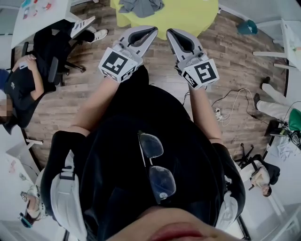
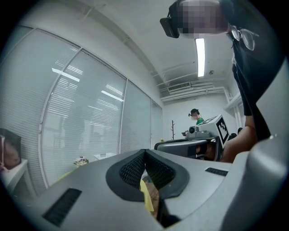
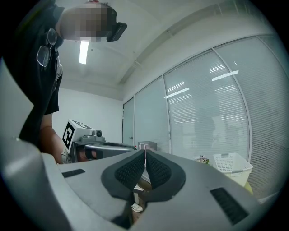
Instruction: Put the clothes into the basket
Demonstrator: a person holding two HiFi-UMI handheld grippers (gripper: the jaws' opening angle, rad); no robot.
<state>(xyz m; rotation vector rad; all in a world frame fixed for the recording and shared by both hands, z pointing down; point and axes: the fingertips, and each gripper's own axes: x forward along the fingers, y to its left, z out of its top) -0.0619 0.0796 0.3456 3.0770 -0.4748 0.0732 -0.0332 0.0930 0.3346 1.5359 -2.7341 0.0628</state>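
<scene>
Grey clothes lie in a heap on a round yellow-green table at the top of the head view. Both grippers are held out level toward it, side by side over the wooden floor. My left gripper is shut with nothing between its jaws, its tips meeting in the left gripper view. My right gripper is also shut and empty. A white slatted basket stands to the right in the right gripper view, by the blinds. The basket does not show in the head view.
A seated person on an office chair is at the left, with another person's legs at the right. Cables and a power strip lie on the floor right of me. Glass walls with blinds line the room.
</scene>
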